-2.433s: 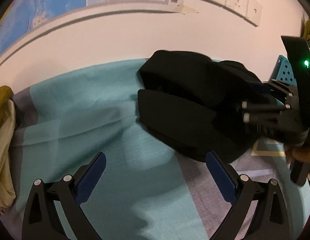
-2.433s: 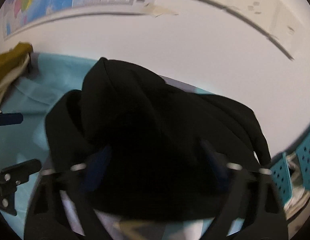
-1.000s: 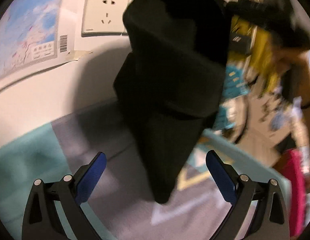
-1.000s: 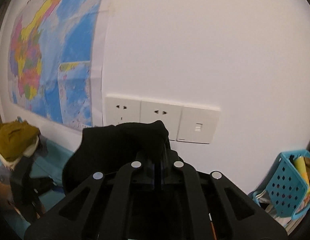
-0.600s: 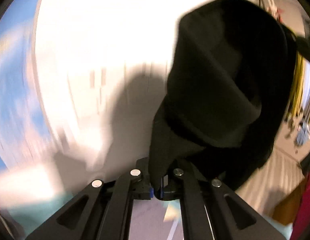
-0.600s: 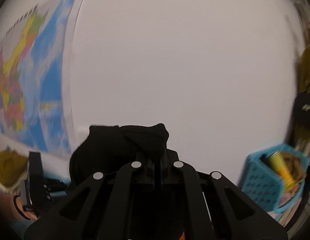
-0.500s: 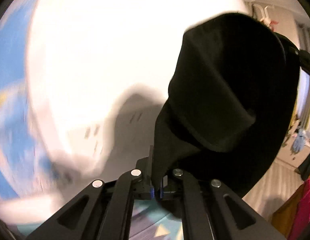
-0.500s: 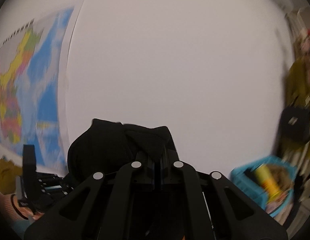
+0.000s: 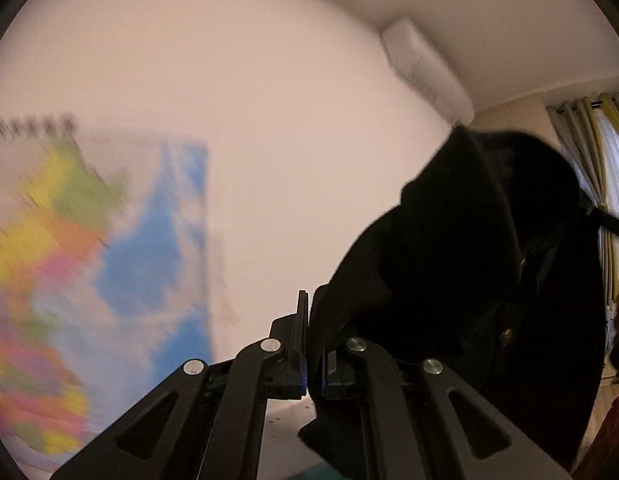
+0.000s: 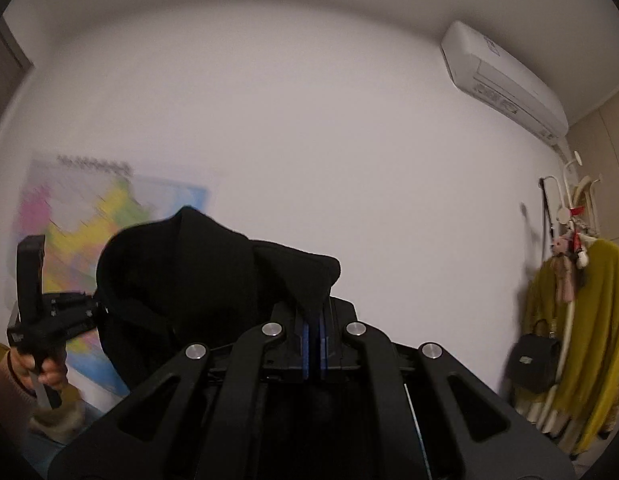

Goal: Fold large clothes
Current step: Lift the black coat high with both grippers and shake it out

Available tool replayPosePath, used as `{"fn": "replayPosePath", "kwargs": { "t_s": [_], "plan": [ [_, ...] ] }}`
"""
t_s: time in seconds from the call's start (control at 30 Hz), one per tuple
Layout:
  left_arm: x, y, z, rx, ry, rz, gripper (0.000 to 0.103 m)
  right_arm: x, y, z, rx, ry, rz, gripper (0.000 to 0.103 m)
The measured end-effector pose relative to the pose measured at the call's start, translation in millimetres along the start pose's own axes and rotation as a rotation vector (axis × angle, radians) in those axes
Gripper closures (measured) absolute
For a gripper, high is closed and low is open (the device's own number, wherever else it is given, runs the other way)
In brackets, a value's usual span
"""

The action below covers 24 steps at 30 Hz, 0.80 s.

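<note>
A black hooded garment [image 9: 461,264] hangs in the air between both grippers, high in front of the white wall. My left gripper [image 9: 313,344] is shut on one edge of it, the cloth rising up and to the right from the pads. In the right wrist view the same black garment [image 10: 197,280] bunches to the left, and my right gripper [image 10: 315,332] is shut on a fold of it. The left gripper [image 10: 97,310] shows there at the far left, held by a hand [image 10: 49,368], clamped on the garment's other side. The lower part of the garment is hidden.
A coloured wall map [image 9: 81,264] hangs at the left. An air conditioner [image 10: 505,84] is mounted high on the wall at the right. A coat rack [image 10: 577,300] with a yellow-green coat and a black bag [image 10: 533,364] stands at the right. Curtains [image 9: 605,184] hang at the far right.
Both grippers have risen steeply with the garment, views swinging from bed and sockets up to the upper wall. The left gripper went from open beside the hanging garment to shut on its edge.
</note>
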<state>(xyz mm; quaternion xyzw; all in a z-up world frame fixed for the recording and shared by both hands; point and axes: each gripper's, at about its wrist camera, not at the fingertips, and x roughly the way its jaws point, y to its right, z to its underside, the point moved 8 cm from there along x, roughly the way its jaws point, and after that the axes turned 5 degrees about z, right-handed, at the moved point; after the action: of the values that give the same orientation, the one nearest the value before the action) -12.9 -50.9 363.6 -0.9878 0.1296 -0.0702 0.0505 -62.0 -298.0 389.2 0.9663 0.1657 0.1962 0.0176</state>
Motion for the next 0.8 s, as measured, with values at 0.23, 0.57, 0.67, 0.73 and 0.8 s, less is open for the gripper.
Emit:
{"fn": "replayPosePath", "kwargs": {
  "t_s": [0.23,0.57,0.67,0.73,0.8],
  "plan": [
    [-146.3,-12.7,-27.3,0.151,-0.039,-0.184,0.099,-84.7,-61.9,-16.7,0.055,0.051,-0.236,0.1],
    [-177.5,-67.2,52.3,0.175,-0.325,-0.385,0.098,-12.2,-136.7,86.1,0.132,-0.208,-0.42,0.1],
    [-121.0,-125.1,148.0,0.045,-0.533,-0.411,0.099,42.8,-165.6,165.0,0.125,-0.368,-0.425,0.1],
    [-94.5,-154.7,214.5,-0.02,-0.651,-0.419,0.099,81.8,-192.9,237.4,0.117,-0.514,-0.446,0.099],
    [-74.3,-182.6,285.9,-0.098,-0.76,-0.436,0.1,109.3,-204.9,290.1,0.096,-0.617,-0.425,0.099]
  ]
}}
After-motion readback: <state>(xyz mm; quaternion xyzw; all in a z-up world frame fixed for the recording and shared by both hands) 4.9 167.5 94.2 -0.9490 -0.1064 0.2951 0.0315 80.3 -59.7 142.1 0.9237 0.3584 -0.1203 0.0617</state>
